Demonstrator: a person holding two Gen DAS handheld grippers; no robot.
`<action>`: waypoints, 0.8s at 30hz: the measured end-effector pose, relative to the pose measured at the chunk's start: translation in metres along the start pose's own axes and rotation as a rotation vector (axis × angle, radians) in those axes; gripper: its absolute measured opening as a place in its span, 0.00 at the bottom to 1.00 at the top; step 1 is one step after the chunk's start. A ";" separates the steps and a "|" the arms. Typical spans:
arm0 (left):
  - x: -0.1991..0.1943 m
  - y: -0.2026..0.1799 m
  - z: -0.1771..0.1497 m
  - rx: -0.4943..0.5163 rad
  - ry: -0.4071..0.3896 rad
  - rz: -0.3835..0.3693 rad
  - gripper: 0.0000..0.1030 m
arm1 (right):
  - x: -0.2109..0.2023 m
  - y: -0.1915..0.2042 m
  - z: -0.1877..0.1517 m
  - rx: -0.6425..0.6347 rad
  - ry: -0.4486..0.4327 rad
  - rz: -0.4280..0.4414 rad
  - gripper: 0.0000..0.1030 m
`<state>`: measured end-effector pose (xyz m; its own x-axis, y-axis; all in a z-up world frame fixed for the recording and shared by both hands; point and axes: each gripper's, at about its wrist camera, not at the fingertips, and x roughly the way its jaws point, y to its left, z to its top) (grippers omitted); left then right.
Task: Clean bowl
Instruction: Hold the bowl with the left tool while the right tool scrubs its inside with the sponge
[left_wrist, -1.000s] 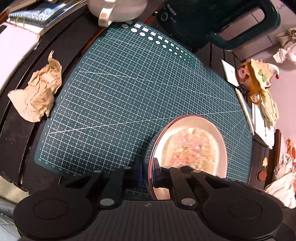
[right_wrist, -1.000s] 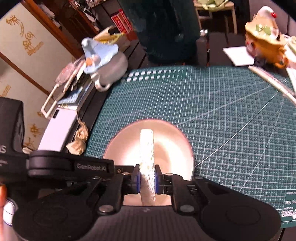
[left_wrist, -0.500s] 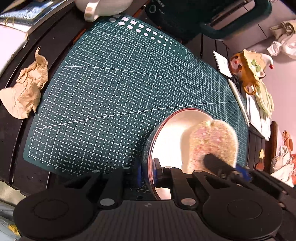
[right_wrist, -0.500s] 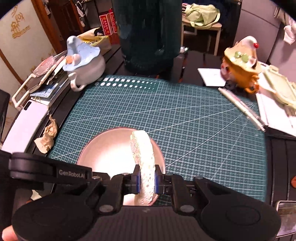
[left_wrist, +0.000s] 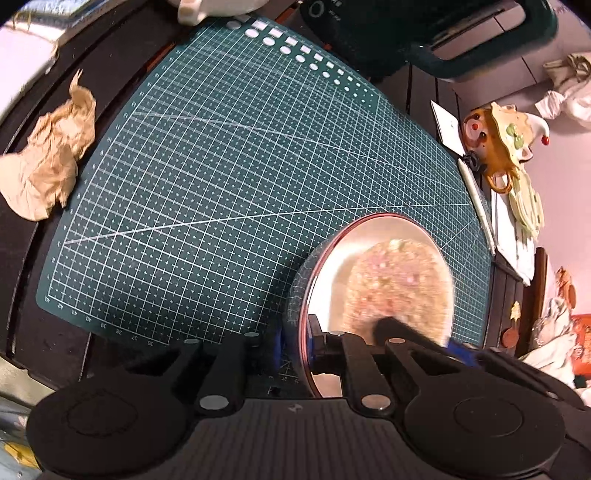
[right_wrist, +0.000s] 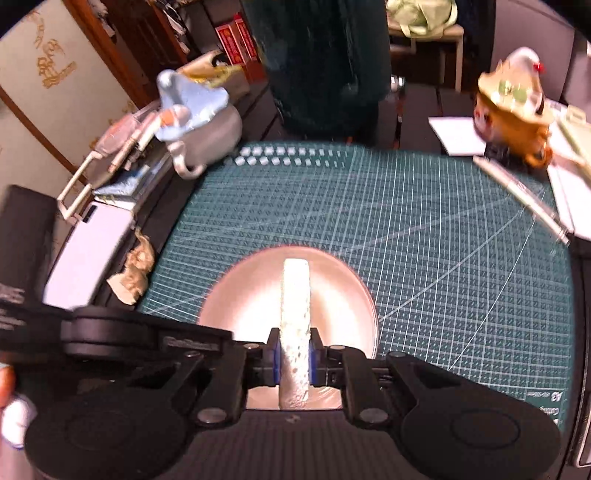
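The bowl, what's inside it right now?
Inside the bowl is a sponge, pinched edge-on by the right claw. The bowl's bottom under the sponge is covered, so any dirt there can't be seen.

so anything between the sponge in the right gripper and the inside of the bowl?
Nothing visible. The right gripper is shut on the sponge, which already reaches down into the bowl. The left gripper pinches the bowl's near rim, off to one side of the sponge.

The bowl (right_wrist: 258, 291) sits on the cutting mat (right_wrist: 424, 236), sponge (right_wrist: 294, 314) inside it, crumpled paper (left_wrist: 48, 155) left of the mat.
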<state>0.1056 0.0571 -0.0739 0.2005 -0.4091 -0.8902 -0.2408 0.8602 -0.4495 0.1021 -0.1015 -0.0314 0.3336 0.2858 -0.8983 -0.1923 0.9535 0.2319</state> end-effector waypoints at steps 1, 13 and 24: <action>0.000 -0.001 0.000 0.004 -0.001 0.002 0.12 | 0.002 -0.001 0.000 -0.001 0.002 -0.019 0.12; 0.003 -0.006 0.001 0.022 0.002 0.008 0.15 | -0.052 -0.004 0.002 -0.020 -0.138 -0.060 0.12; 0.005 -0.004 0.003 0.014 0.011 -0.005 0.15 | -0.004 -0.004 0.002 0.013 -0.020 -0.018 0.12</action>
<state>0.1102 0.0525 -0.0761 0.1909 -0.4164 -0.8889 -0.2261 0.8626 -0.4526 0.1039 -0.1066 -0.0280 0.3557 0.2701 -0.8947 -0.1737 0.9598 0.2207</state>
